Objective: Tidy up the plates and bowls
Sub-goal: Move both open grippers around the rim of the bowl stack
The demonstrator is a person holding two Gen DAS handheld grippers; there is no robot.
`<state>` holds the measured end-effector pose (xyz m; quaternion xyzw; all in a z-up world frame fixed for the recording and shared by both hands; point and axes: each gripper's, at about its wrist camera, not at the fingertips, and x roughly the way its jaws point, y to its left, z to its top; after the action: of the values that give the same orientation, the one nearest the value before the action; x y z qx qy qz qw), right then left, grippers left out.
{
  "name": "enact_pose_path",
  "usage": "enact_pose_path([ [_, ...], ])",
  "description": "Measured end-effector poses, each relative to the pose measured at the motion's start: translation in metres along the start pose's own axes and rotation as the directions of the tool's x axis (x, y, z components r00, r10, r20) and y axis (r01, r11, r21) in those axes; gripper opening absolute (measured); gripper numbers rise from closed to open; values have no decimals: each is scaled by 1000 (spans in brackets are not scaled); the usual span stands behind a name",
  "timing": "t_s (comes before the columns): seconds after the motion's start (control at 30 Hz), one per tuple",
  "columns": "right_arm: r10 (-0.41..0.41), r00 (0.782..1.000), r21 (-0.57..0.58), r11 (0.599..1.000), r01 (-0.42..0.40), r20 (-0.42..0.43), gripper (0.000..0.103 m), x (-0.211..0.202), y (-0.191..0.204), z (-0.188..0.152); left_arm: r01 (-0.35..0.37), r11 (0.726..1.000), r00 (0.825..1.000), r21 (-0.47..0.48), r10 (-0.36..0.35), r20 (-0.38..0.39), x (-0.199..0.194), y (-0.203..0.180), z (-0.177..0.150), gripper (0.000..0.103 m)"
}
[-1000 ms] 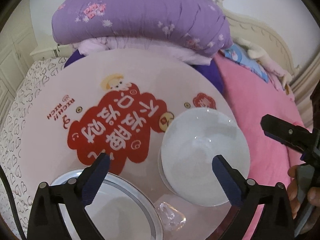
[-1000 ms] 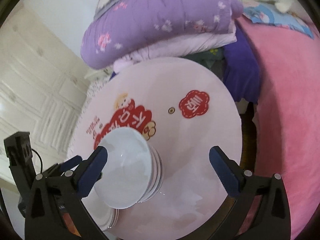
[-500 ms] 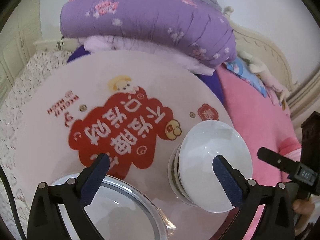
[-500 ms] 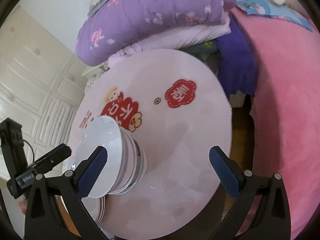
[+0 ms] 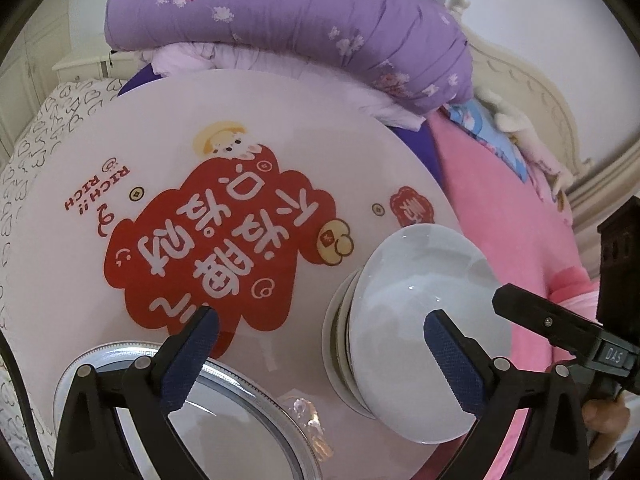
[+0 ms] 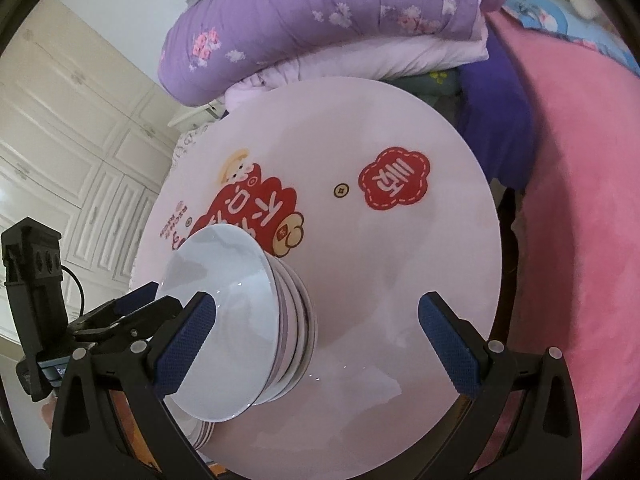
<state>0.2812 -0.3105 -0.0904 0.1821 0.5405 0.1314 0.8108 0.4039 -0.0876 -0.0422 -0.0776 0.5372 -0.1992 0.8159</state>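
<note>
A stack of white bowls [image 5: 416,320] stands near the right front edge of the round pink table [image 5: 80,280]; it also shows in the right wrist view [image 6: 236,312]. A stack of silver-rimmed white plates [image 5: 224,412] sits at the front left, partly behind my left gripper's fingers. My left gripper [image 5: 320,344] is open and empty, hovering above the front of the table between plates and bowls. My right gripper [image 6: 316,320] is open and empty, just right of the bowls. The plates' edge [image 6: 202,436] peeks out below the bowls.
A crumpled piece of clear plastic [image 5: 306,420] lies between plates and bowls. A folded purple quilt [image 5: 280,20] lies behind the table. A pink bed [image 6: 580,200] runs along the right. White cabinets [image 6: 60,140] stand at the left.
Both grippers have pulled back and tilted; the bowl stack now appears lower and more side-on in both views. Bowls and plates have not moved. Both grippers stay open.
</note>
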Motion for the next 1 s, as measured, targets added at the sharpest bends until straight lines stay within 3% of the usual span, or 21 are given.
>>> enact_pose_path([
  [0.23, -40, 998, -16, 999, 39, -49, 102, 19, 5, -4, -24, 1000, 999, 3, 24, -31, 15, -4, -4, 100],
  [0.3, -42, 997, -9, 999, 42, -68, 101, 26, 4, -6, -16, 1000, 999, -4, 16, -48, 20, -5, -4, 94],
  [0.5, -36, 992, 19, 999, 38, -118, 77, 40, -1, -10, 14, 999, 993, -38, -19, -118, 41, -3, -3, 68],
  [0.57, -24, 990, 25, 999, 28, -135, 68, 43, -2, -13, 18, 999, 990, -48, -24, -137, 46, -2, -3, 65],
  [0.87, 59, 986, 89, 995, -45, -155, 48, 43, -1, -18, 56, 995, 980, -86, -71, -186, 47, 4, -8, 60],
  [0.93, 75, 986, 86, 994, -63, -151, 37, 43, 3, -18, 76, 993, 978, -88, -91, -188, 48, 1, -7, 53],
  [1.0, 62, 988, 79, 996, -51, -144, 35, 42, 10, -19, 114, 989, 969, -98, -132, -209, 50, -5, -6, 41],
])
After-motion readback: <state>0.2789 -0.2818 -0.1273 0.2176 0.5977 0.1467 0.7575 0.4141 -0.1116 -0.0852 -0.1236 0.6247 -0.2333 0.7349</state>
